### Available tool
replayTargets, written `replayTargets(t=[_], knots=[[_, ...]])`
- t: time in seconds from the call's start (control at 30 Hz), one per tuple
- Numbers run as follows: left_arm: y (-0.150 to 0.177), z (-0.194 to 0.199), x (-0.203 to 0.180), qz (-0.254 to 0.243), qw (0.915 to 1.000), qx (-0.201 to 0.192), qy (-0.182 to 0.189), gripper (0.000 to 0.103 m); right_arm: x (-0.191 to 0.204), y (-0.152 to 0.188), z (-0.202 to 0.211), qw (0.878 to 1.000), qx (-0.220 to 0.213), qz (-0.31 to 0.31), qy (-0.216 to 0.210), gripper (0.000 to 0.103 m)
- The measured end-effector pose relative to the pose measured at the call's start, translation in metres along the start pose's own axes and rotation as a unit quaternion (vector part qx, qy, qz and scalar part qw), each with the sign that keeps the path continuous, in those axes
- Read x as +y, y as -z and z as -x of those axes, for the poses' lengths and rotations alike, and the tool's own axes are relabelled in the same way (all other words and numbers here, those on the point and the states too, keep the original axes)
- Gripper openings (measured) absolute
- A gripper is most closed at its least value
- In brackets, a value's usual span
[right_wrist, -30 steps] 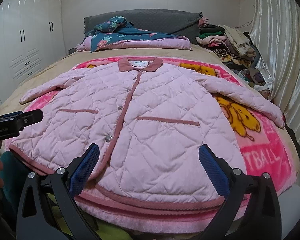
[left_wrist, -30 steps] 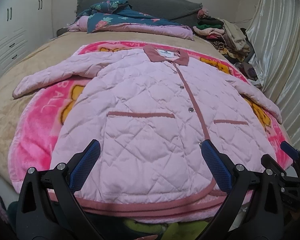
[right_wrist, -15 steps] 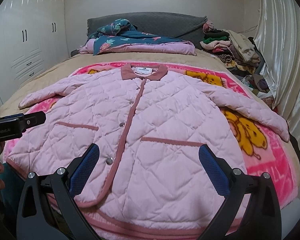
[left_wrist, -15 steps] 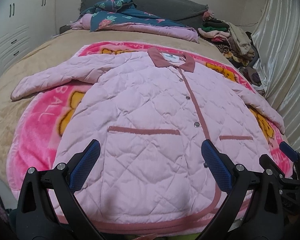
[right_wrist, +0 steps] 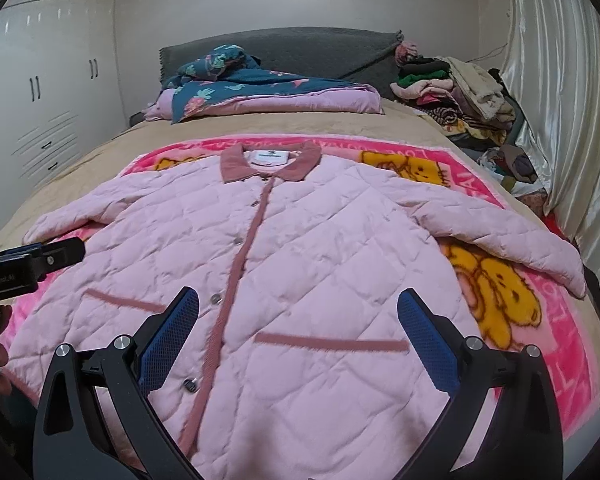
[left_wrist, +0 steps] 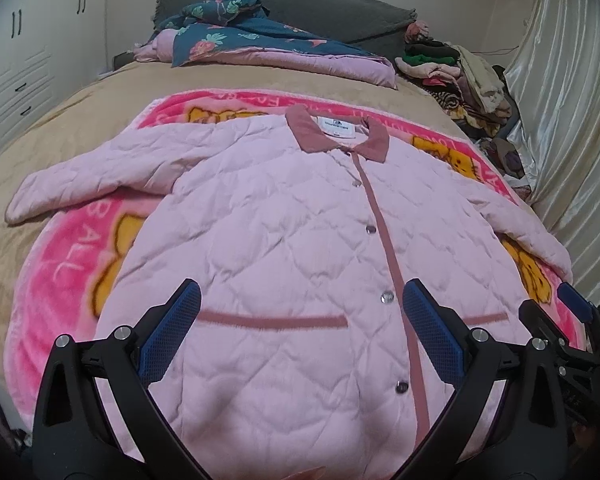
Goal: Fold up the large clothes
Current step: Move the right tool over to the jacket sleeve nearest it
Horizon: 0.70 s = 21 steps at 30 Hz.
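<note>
Both claws have moved in over the pink jacket [left_wrist: 284, 240] lying flat on the bed [left_wrist: 80, 120] — the left claw [left_wrist: 296, 320] and right claw [right_wrist: 298, 320] are spread wide, holding nothing — so folding has not started.

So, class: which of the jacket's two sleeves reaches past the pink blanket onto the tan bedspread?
The sleeve on the left gripper's side; the other sleeve stays over the blanket.

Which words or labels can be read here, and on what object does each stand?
"BALL": on the pink blanket, left of the jacket.
Pink blanket's far border lettering: upside down, not readable.
Neck label in the jacket collar: too small.
Left claw's side print: blurred, uncertain.
</note>
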<state>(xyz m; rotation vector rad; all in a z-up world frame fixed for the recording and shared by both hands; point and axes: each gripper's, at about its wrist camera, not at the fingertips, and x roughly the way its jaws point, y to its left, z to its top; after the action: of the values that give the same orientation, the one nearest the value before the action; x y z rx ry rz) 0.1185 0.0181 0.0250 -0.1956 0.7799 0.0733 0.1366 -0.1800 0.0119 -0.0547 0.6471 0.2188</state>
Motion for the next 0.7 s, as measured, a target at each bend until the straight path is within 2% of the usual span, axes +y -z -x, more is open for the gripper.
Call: replayTargets(t=[0.4,0.7], knots=[[-0.036,-0.038,-0.021,-0.019,0.9998,0.007,0.008,0.095,-0.057,-0.032,-0.036,0.998,-0.006,-0.046,0.051,0.099],[-0.055,-0.071,-0.030,-0.022,0.9996,0.018,-0.002,0.095,-0.111,-0.043,-0.064,0.992,0.005,-0.086,0.097,0.099]])
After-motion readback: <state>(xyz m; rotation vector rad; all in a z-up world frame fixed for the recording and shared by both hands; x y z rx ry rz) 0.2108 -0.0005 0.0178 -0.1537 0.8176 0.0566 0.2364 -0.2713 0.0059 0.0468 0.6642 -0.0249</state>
